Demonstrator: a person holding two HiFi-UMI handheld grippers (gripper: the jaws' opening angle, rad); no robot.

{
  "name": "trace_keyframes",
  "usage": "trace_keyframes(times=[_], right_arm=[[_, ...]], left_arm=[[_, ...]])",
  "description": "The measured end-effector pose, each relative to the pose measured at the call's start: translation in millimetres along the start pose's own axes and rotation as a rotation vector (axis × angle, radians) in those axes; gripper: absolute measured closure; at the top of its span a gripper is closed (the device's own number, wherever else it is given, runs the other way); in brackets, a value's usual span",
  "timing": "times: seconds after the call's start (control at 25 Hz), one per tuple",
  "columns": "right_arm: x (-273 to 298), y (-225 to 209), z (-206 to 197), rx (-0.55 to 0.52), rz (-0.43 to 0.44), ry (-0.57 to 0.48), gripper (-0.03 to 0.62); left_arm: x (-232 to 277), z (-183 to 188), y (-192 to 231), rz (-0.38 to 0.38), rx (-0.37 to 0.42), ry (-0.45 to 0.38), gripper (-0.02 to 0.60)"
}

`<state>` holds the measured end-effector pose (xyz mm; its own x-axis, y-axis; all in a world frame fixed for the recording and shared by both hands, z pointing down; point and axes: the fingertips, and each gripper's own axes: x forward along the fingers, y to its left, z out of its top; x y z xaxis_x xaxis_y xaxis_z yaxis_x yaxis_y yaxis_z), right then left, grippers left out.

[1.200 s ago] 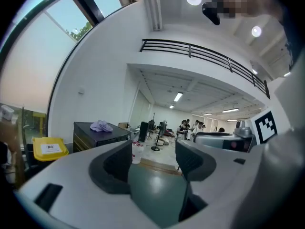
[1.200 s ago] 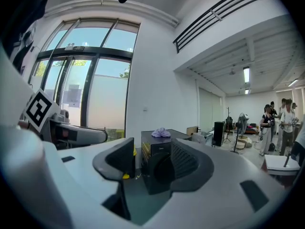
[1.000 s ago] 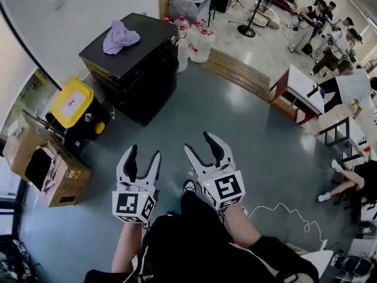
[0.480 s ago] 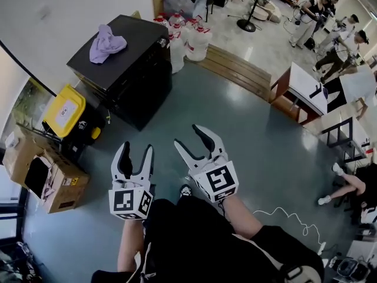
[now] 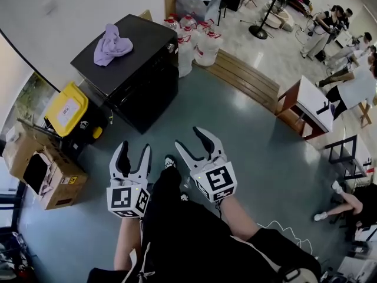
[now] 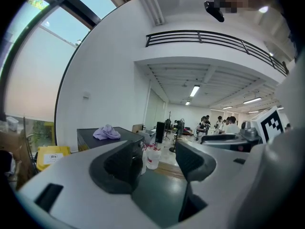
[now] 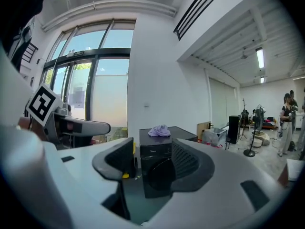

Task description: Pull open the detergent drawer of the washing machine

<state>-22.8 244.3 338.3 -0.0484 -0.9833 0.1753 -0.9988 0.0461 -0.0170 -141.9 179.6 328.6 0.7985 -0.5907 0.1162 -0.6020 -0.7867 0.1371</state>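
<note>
While left gripper (image 5: 134, 148) and right gripper (image 5: 189, 138) hang with fingers released, empty, the washing machine (image 5: 126, 69) sits well apart by the floor's far edge; approach step, reaching its drawer likely next

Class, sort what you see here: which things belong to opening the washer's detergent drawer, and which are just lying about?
For the job: washing machine, left gripper, right gripper, both open and empty.
Lying about: purple cloth on the machine, yellow-lidded bin, cardboard boxes, water jugs.
</note>
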Motion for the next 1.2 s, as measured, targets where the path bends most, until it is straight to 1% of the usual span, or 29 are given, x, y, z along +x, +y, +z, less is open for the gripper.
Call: trace_keyframes(times=[0.2,0.32,0.44,0.52,0.76,0.84,1.0,1.08,1.2], right_arm=[[42,-22,-7,-0.007,0.015,0.031,0.341],[74,-35,-4,-0.013,0.04,0.038,0.341],[113,-53,-5,0.009,0.047,0.057,0.341],[141,-61,-9,0.028,0.061,0.091,0.341],[210,-74,-24,0.021,0.122,0.203,0.339],[234,-77,-29,0.014,0.146,0.236,0.34],[273,-76,-37,-0.056,0.186,0.28,0.339],[291,-76,-39,-0.064,0.196,0.283,0.339],[311,-76,-47,-0.061,0.208,0.302,0.338]], left_arm=[[43,-2,31,0.025,-0.007,0.001,0.31],[69,-1,55,0.049,-0.014,0.001,0.31],[100,-5,79,0.058,-0.015,0.023,0.31],[123,-8,99,0.067,-0.023,0.049,0.31],[176,-16,150,0.087,-0.053,0.097,0.31],[189,-21,163,0.095,-0.064,0.108,0.31],[207,-38,186,0.109,-0.106,0.132,0.31],[216,-46,198,0.118,-0.11,0.147,0.31],[222,-61,222,0.16,-0.124,0.18,0.31]])
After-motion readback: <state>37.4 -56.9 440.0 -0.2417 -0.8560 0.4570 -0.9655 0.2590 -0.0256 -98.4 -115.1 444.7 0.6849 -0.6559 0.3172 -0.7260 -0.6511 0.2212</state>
